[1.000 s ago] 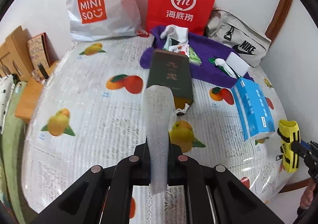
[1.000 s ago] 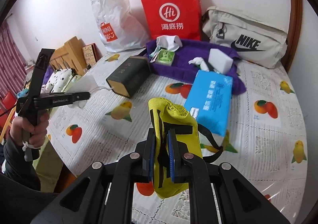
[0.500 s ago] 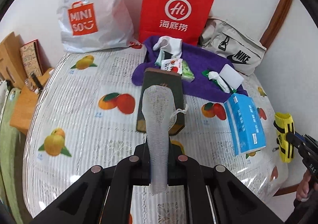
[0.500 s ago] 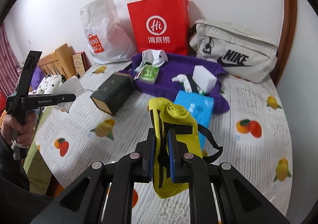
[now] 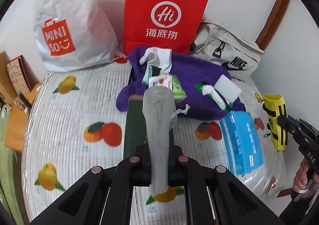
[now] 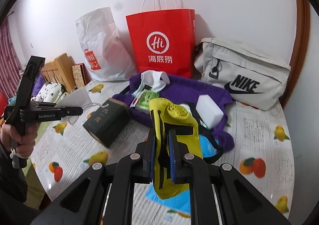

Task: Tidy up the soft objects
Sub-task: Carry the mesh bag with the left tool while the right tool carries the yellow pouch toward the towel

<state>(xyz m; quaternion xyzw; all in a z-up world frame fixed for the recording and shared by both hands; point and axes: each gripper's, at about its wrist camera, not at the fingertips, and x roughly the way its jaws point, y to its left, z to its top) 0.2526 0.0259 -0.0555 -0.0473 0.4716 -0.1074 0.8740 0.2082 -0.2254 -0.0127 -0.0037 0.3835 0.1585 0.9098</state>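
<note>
Fruit-print worktop (image 5: 65,117), centre frame: left gripper (image 5: 159,157) clamped on white mesh pouch (image 5: 158,125), right gripper (image 6: 161,157) on yellow mesh bag (image 6: 173,125); advise lowering both gently onto purple towel (image 5: 196,77).

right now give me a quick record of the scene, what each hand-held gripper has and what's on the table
left hand-held gripper: shut on white mesh pouch
right hand-held gripper: shut on yellow mesh bag
table: fruit-print cover
lying on table: purple cloth, dark green box, blue tissue pack
on purple cloth: white sponge block
along wall: white Miniso bag, red paper bag, grey Nike bag
</note>
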